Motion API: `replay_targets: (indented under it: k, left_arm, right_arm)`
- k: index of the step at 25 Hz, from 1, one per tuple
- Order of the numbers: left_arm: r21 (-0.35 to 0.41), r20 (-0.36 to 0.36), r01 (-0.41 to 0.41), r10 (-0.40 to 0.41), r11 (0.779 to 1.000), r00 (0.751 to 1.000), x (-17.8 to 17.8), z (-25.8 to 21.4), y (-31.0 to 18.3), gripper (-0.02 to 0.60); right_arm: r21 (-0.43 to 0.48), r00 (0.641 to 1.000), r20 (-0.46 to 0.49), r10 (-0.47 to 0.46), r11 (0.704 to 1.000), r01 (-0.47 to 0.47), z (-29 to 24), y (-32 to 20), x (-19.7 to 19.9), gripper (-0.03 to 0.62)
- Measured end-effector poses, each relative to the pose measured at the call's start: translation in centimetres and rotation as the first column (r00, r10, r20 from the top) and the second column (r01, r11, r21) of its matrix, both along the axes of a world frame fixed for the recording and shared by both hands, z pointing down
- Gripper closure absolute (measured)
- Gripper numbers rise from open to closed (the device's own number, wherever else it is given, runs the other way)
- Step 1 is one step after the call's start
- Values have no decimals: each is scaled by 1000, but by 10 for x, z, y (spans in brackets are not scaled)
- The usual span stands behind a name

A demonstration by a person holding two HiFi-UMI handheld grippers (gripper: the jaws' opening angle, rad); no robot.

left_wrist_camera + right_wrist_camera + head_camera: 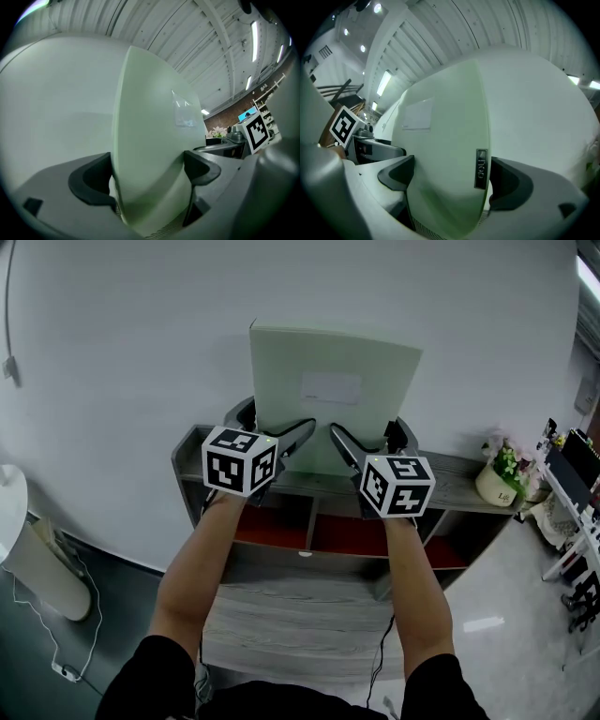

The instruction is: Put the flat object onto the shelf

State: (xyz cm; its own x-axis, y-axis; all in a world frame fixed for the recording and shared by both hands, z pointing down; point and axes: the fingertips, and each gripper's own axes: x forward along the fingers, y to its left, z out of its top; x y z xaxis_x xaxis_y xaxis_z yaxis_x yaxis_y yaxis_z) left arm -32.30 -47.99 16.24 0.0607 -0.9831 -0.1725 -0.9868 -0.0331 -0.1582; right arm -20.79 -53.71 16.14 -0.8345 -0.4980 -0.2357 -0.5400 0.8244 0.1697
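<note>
A flat pale-green folder (333,395) with a white label stands upright against the white wall, above the top of the grey wooden shelf (459,479). Both grippers hold its lower part. My left gripper (302,435) is shut on the folder's lower left edge; in the left gripper view the folder (150,154) fills the gap between the dark pads (89,180). My right gripper (345,442) is shut on the lower right edge, and the folder (445,159) with a small metal tag sits between its pads (511,180). The folder's bottom edge is hidden behind the grippers.
A white pot of flowers (499,479) stands on the shelf top at the right. The shelf has red-backed compartments (342,535) below and a lower grey board (300,620). A white fan-like stand (33,554) is at the left; desks and chairs (577,549) at the right.
</note>
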Motion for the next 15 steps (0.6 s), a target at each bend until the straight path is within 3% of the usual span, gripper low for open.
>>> replay_targets:
  k: [15]
  left_arm:
    - [57,-39,-63,65,996,997,-12,0,-13,103]
  right_arm:
    - [31,1000,-4,-23,999,23,6,-12,-5,115]
